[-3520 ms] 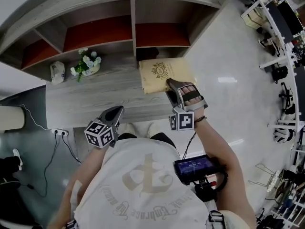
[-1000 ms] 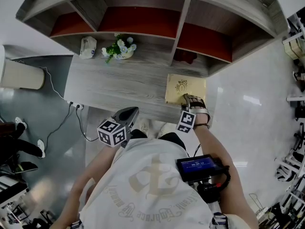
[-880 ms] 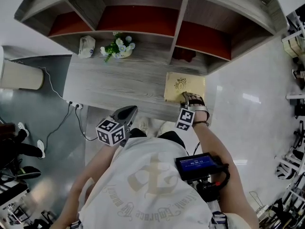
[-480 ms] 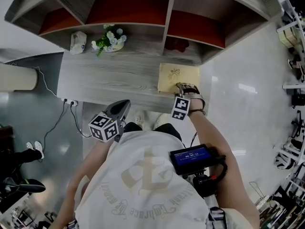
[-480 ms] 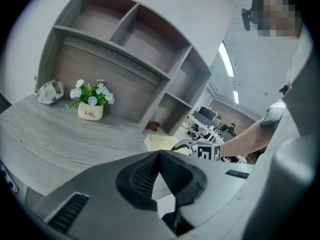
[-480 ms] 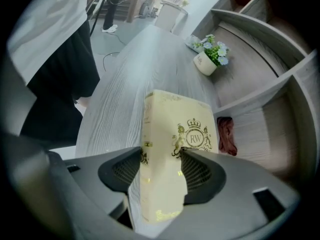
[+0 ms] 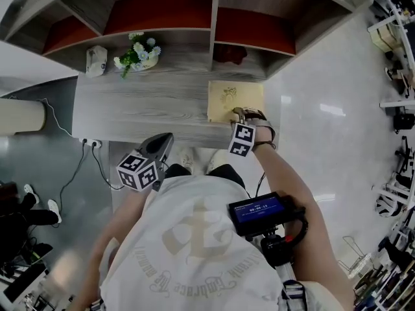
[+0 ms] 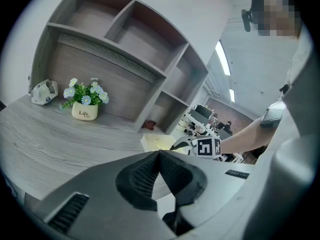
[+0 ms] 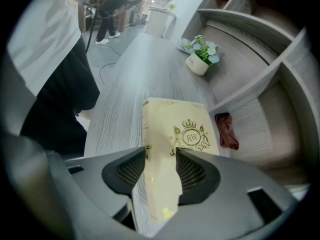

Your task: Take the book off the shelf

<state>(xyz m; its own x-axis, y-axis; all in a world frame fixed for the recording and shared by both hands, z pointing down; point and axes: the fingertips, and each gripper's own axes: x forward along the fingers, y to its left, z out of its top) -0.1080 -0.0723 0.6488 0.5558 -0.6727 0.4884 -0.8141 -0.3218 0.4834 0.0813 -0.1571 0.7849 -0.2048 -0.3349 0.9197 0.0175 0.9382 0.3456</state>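
One book point(image 7: 235, 100) is the whole job, and it lies flat at the right end of the bench point(image 7: 142, 105), just in front of the lower right cubby of the shelf point(image 7: 162, 15) rather than inside it. Its cover is cream with a gold crest, smooth and faintly glossy. I judge it stiff enough to keep its shape when lifted by one edge, but slick under rubber pads. It looks thin and fairly light (a slim volume, not a tome). The near edge by the spine is the sensible hold, and the right tongs point(image 9: 160, 171) are there: their dark ribbed pads have just been closing and look clamped on that edge, one on either side. A hold so near a corner may let the far end sag or swing. The left tongs point(image 8: 159, 156) hang well apart from the book, pads pressed together with nothing between them. Bench and shelf are matte grey wood-grain board, the shelf backed with dark red panels.
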